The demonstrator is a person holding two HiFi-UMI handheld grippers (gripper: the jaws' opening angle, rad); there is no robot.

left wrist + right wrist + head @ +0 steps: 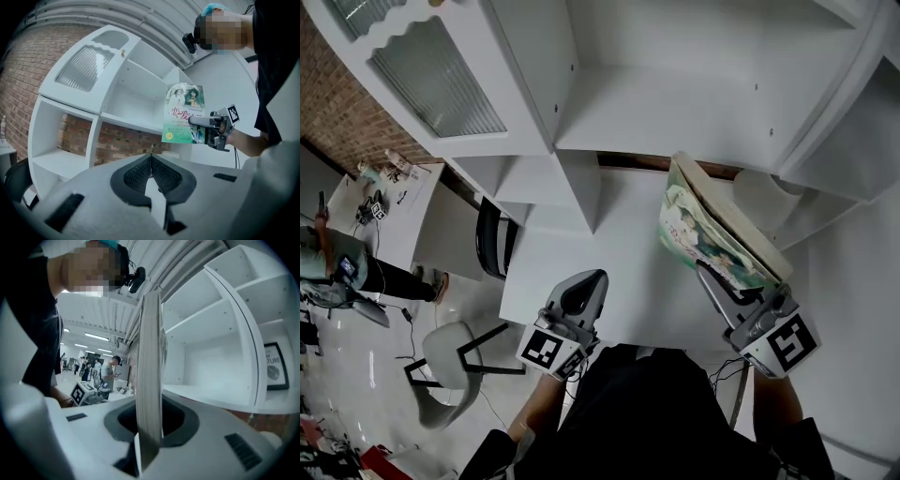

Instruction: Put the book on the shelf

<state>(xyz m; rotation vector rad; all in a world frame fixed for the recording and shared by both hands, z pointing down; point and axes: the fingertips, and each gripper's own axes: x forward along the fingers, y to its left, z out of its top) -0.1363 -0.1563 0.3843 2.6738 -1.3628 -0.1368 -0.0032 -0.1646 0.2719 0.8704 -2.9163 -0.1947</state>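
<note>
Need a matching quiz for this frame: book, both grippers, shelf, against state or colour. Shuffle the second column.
Column 1:
1. book
2. left gripper
3. right gripper
4. shelf

Column 2:
A. white, with a brick wall behind it
B. jaws together, nothing between them
C. green illustrated cover, held up in front of the shelf
D. shut on the book's edge

Pairs: 1-C, 2-B, 3-D, 4-A
</note>
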